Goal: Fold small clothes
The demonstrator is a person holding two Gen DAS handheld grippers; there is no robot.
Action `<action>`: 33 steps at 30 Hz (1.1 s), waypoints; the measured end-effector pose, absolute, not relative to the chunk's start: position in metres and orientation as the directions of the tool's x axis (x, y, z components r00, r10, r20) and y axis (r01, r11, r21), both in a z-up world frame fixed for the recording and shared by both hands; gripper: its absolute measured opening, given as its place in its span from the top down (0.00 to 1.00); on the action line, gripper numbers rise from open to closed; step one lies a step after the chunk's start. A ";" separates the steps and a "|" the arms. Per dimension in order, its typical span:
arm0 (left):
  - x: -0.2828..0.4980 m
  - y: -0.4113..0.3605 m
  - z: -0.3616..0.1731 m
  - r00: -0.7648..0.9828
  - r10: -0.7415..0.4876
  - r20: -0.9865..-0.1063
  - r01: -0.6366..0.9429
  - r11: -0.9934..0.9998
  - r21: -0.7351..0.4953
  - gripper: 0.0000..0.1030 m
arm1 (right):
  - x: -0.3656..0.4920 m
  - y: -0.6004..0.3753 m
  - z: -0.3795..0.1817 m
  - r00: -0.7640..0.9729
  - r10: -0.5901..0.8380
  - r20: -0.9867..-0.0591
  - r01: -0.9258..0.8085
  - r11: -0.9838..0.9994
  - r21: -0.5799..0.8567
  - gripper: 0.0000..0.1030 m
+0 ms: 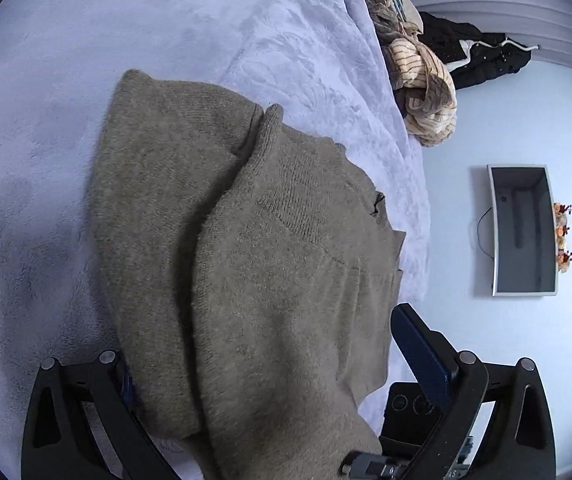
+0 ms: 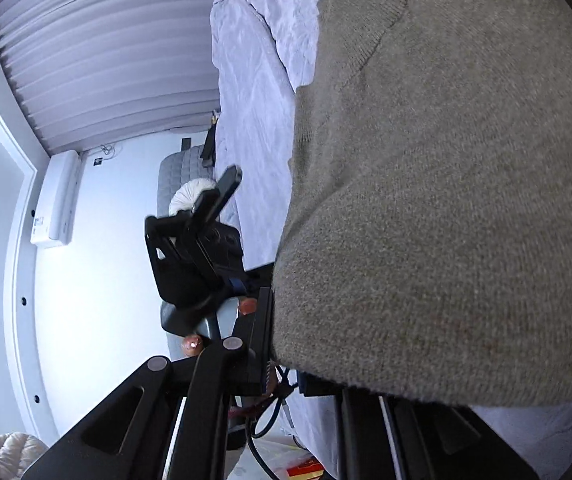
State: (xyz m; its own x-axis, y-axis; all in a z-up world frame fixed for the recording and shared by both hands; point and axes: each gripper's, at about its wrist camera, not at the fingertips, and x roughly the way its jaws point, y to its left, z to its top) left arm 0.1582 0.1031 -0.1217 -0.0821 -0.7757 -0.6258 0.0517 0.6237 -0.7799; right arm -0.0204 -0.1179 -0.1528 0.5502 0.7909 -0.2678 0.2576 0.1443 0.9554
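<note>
Both wrist views are rolled sideways and sit very close to the olive-grey knitted sweater (image 1: 246, 264) on the pale plush blanket (image 1: 46, 160) (their shared ground), the left looking along the bed toward a wall television (image 1: 523, 230), the right toward pleated blinds (image 2: 106, 60).

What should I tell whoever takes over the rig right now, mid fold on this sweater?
Left gripper: fingers spread wide, the olive sweater draped between them; no pinch visible.
Right gripper: the sweater's edge covers its fingers, so its grip is unclear.
Sweater: on the pale bedspread, one layer already folded over another.
Waiting: striped garment and black jacket at the far edge of the bed.
Left: finish and flatten this fold, then take the others.
</note>
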 end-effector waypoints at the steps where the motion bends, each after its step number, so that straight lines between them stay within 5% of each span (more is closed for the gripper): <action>1: 0.156 0.099 -0.123 -0.086 -0.760 -0.644 0.065 0.641 -0.765 0.01 | -0.023 -0.117 -0.155 0.537 0.796 -0.279 0.263 0.156 0.952 0.90; 8: 0.150 0.091 -0.132 -0.076 -0.675 -0.734 0.112 0.725 -0.679 0.10 | -0.037 -0.107 -0.152 0.360 0.813 -0.457 0.288 0.369 0.884 0.83; 12: 0.145 0.084 -0.127 -0.057 -0.609 -0.791 0.189 0.772 -0.607 0.14 | -0.049 -0.124 -0.137 0.287 0.790 -0.541 0.284 0.470 0.836 0.40; 14: 0.141 0.077 -0.123 -0.034 -0.567 -0.823 0.235 0.796 -0.558 0.19 | -0.054 -0.142 -0.124 0.312 0.761 -0.568 0.265 0.505 0.822 0.39; 17: 0.138 0.068 -0.123 0.001 -0.469 -0.883 0.289 0.846 -0.449 0.39 | -0.057 -0.175 -0.104 0.390 0.670 -0.631 0.270 0.573 0.774 0.48; 19: 0.138 0.066 -0.124 0.017 -0.423 -0.906 0.304 0.865 -0.399 0.55 | -0.049 -0.193 -0.100 0.421 0.597 -0.683 0.297 0.620 0.726 0.86; 21: 0.138 0.068 -0.122 0.027 -0.429 -0.903 0.298 0.866 -0.402 0.70 | -0.038 -0.203 -0.101 0.427 0.535 -0.729 0.325 0.661 0.676 0.89; 25: 0.137 0.072 -0.115 0.060 -0.425 -0.903 0.288 0.874 -0.392 0.83 | -0.019 -0.209 -0.113 0.406 0.448 -0.796 0.311 0.752 0.582 0.91; 33: 0.127 0.048 -0.053 0.124 -0.513 -0.849 0.340 0.826 -0.449 0.84 | -0.015 -0.212 -0.138 0.337 0.458 -0.823 0.295 0.778 0.554 0.92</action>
State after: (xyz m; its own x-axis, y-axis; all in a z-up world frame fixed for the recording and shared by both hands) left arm 0.1270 0.0481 -0.0531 0.1244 -0.5131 -0.8492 0.3405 0.8260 -0.4492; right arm -0.0154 -0.2123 -0.1380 0.3369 0.4582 -0.8225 0.2947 0.7784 0.5544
